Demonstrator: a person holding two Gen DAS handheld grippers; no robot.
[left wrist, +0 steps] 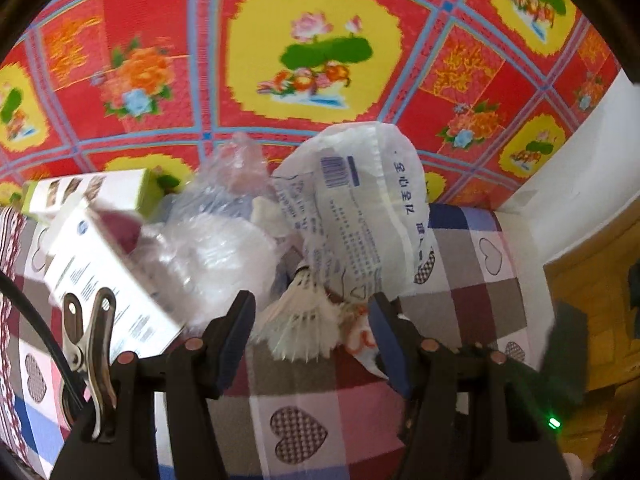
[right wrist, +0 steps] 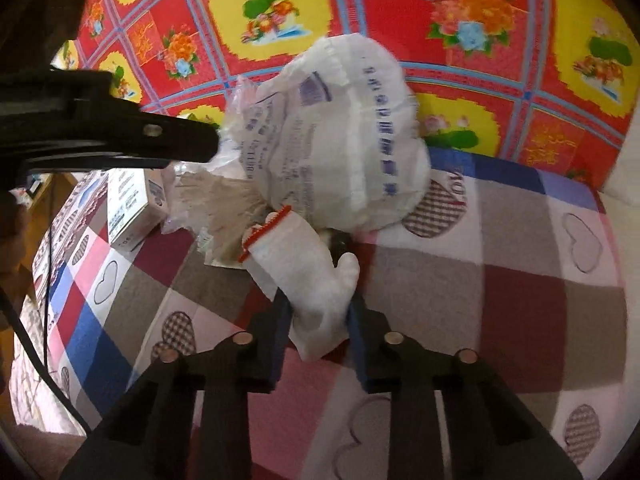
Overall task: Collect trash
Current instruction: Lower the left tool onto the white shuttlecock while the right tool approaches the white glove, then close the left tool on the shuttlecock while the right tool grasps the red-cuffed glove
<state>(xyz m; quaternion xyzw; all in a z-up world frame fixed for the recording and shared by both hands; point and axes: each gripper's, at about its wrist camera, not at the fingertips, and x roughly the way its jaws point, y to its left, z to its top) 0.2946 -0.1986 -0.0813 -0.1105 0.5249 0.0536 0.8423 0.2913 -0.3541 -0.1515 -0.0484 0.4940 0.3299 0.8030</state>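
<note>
A heap of trash lies on the heart-patterned checked cloth (left wrist: 472,304). It holds a white printed plastic bag (left wrist: 360,208), crumpled clear plastic (left wrist: 216,248) and a white carton (left wrist: 100,276). My left gripper (left wrist: 310,330) is open, with a white feather shuttlecock (left wrist: 300,316) lying between its fingers, untouched. In the right wrist view the printed bag (right wrist: 332,140) bulges behind a white glove with a red cuff edge (right wrist: 312,284). My right gripper (right wrist: 319,320) is shut on that glove, both blue pads pressing its sides. The left gripper's black finger (right wrist: 188,142) reaches in from the left.
A second green-edged box (left wrist: 92,190) sits at the back left of the heap. Beyond the cloth's far edge is a red and yellow floral mat (left wrist: 312,52). A white wall (left wrist: 592,184) and wooden furniture (left wrist: 592,288) stand to the right. A black cable (right wrist: 32,344) trails at the left.
</note>
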